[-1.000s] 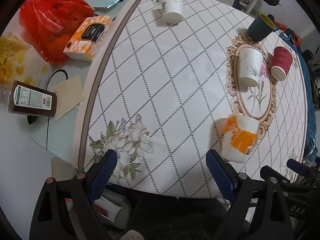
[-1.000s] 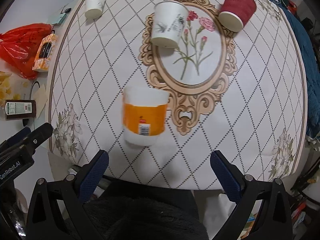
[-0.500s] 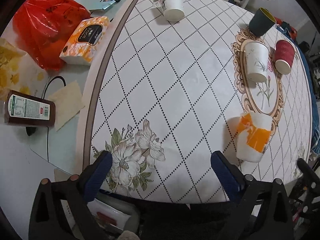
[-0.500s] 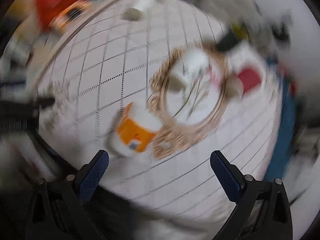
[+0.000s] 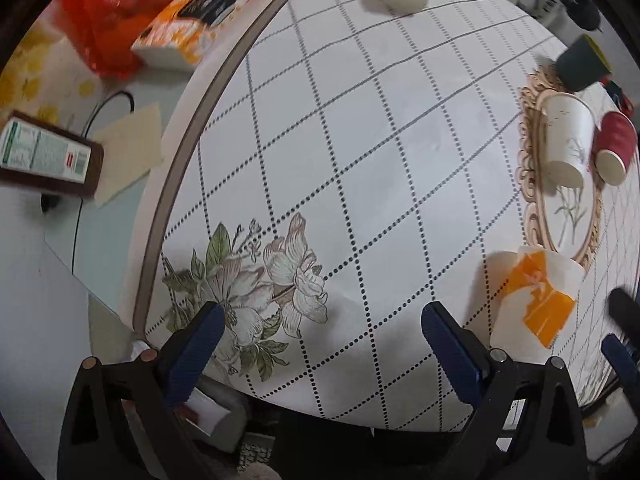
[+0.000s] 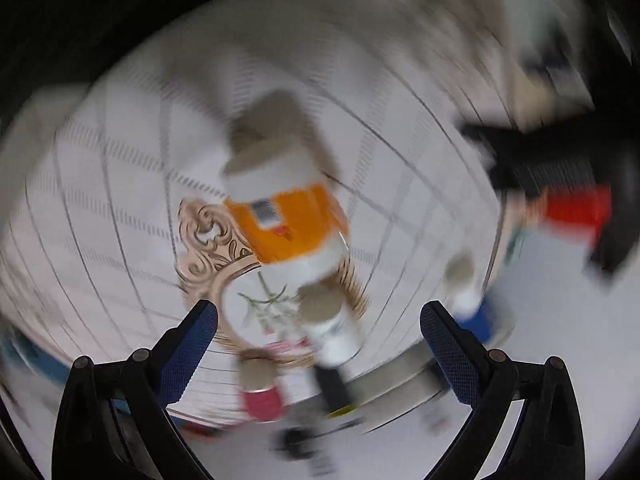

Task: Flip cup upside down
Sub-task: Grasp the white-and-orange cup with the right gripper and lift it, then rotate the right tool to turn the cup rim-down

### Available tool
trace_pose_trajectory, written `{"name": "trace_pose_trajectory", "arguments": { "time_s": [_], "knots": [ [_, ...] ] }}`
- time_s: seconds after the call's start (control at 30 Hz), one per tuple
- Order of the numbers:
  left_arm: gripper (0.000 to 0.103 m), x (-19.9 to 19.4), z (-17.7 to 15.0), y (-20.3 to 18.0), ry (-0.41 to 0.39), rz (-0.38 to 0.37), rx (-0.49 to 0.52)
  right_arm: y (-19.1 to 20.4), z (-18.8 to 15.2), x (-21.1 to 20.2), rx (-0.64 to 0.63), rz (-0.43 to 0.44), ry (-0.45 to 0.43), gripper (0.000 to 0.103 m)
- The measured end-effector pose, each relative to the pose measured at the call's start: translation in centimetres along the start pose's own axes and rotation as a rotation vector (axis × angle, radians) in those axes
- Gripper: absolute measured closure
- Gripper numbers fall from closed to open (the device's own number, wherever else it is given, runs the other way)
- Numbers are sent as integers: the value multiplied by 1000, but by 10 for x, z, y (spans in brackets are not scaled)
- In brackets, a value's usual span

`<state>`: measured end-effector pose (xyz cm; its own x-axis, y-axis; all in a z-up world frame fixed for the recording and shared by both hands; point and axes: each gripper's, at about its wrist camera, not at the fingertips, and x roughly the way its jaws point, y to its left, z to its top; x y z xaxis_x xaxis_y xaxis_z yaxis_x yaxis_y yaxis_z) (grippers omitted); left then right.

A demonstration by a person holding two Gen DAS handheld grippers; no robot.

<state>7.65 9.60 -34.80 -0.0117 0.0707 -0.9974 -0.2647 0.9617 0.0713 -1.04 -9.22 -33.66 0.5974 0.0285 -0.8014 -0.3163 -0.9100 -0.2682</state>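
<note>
Both claws, left (image 5: 320, 330) and right (image 6: 319, 328), gape empty; orange-banded cup (image 5: 534, 306) stands near the table's (image 5: 360, 160) front edge.

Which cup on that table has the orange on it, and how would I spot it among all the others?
Find the ornate gold oval frame printed on the quilted tablecloth. Just past its near end, by the table's front edge, stands the cup with the orange label. The neighbours inside the frame are a white cup with a plant sketch and a ribbed red cup; only this one wears an orange band.
</note>
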Motion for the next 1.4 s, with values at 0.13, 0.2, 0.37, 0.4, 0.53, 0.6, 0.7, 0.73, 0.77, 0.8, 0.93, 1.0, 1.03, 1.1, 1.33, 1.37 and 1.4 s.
{"name": "trace_pose_trajectory", "arguments": {
  "time_s": [0.13, 0.2, 0.37, 0.4, 0.53, 0.6, 0.7, 0.73, 0.77, 0.8, 0.93, 1.0, 1.03, 1.1, 1.33, 1.37, 1.4],
  "knots": [
    [2, 13, -4, 10, 26, 13, -52, 18, 9, 18, -247, -56, -52, 0],
    [2, 21, -7, 15, 41, 12, -75, 23, 10, 27, -334, -76, -67, 0],
    [2, 34, -11, 26, 67, 20, -108, 29, 12, 45, -469, -97, -100, 3],
    [2, 37, -12, 27, 71, 20, -114, 29, 11, 47, -484, -100, -106, 3],
    [2, 43, -13, 33, 81, 30, -123, 29, 16, 55, -513, -85, -133, 9],
    [2, 45, -13, 34, 88, 37, -129, 31, 20, 55, -520, -86, -141, 10],
    [2, 49, -11, 34, 92, 41, -130, 38, 23, 60, -519, -82, -157, 18],
    [2, 50, -9, 32, 95, 45, -131, 39, 26, 61, -518, -78, -159, 23],
    [2, 51, -8, 30, 97, 48, -131, 40, 27, 62, -519, -74, -163, 24],
    [2, 51, -7, 29, 98, 49, -130, 42, 27, 64, -522, -74, -167, 25],
    [2, 49, -3, 23, 96, 54, -126, 43, 25, 71, -499, -63, -184, 27],
    [2, 45, 0, 20, 96, 56, -123, 44, 22, 73, -488, -70, -194, 28],
    [2, 45, 1, 18, 96, 56, -121, 44, 20, 74, -478, -72, -197, 28],
    [2, 42, 4, 15, 95, 62, -118, 45, 18, 76, -456, -79, -207, 28],
    [2, 34, 10, 3, 87, 75, -98, 41, 18, 67, -383, -122, -240, 30],
    [2, 32, 11, 0, 86, 79, -95, 41, 23, 64, -372, -124, -240, 30],
    [2, 31, 12, -2, 84, 83, -92, 39, 23, 64, -357, -125, -240, 30]
  ]
}}
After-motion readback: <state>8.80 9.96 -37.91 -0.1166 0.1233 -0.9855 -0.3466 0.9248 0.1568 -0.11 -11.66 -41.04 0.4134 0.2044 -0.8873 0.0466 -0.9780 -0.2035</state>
